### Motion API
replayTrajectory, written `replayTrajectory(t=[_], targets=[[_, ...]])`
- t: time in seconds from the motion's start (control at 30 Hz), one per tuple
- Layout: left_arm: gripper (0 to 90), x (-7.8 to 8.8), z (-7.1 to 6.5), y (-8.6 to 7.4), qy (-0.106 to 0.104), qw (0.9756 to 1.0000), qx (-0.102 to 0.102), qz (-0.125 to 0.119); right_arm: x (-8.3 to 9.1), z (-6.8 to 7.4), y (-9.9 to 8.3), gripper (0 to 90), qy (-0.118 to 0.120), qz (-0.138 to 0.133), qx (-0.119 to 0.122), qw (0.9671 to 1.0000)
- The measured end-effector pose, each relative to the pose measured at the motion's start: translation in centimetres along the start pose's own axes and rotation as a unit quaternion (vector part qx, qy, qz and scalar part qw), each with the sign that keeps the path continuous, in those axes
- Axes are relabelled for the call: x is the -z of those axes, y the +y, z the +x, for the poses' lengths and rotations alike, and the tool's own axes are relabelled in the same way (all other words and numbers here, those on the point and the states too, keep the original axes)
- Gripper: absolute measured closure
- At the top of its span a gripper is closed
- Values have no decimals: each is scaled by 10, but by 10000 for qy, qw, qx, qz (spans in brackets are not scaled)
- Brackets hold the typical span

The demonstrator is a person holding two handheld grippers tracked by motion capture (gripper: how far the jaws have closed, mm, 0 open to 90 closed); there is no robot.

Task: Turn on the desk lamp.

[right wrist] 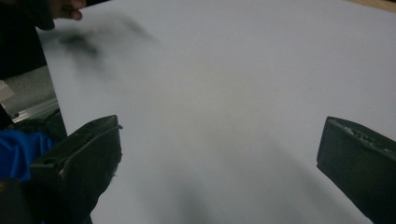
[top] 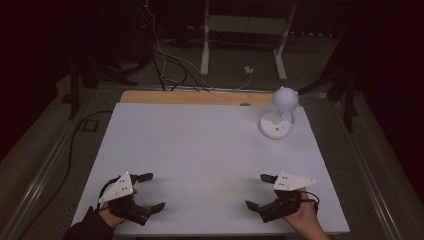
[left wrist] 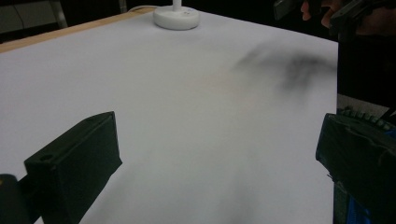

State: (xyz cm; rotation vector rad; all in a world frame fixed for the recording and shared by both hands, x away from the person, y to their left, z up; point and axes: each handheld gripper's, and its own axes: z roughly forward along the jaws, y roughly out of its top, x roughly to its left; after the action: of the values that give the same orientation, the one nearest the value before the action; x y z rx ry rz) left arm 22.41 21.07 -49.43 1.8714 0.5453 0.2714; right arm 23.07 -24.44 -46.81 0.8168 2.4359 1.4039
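L gripper point(top: 148, 191) and R gripper point(top: 260, 191) both released, empty, near table point(top: 200, 140) edge. Lamp point(top: 280, 112) at 1 o'clock; approach w/ R, grip its stem squarely, go slow.

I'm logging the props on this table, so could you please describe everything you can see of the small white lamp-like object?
The white lamp stands upright near the table's far right corner. It has a round, flat base, a short stem and a ball-shaped head that looks like smooth matte plastic. The left gripper view shows its base resting on the white tabletop. Nothing else touches it; both grippers are at the near edge.
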Motion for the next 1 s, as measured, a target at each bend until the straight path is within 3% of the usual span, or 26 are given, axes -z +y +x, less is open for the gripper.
replayTrajectory(t=[0.6, 1.0], targets=[[3, 0, 0, 0, 4, 10000, 17, 5, 6, -8, 34, 0, -165, -110, 234, 9995], [2, 1, 0, 0, 2, 10000, 21, -2, 5, -22, 45, 0, -174, -190, 86, 9996]])
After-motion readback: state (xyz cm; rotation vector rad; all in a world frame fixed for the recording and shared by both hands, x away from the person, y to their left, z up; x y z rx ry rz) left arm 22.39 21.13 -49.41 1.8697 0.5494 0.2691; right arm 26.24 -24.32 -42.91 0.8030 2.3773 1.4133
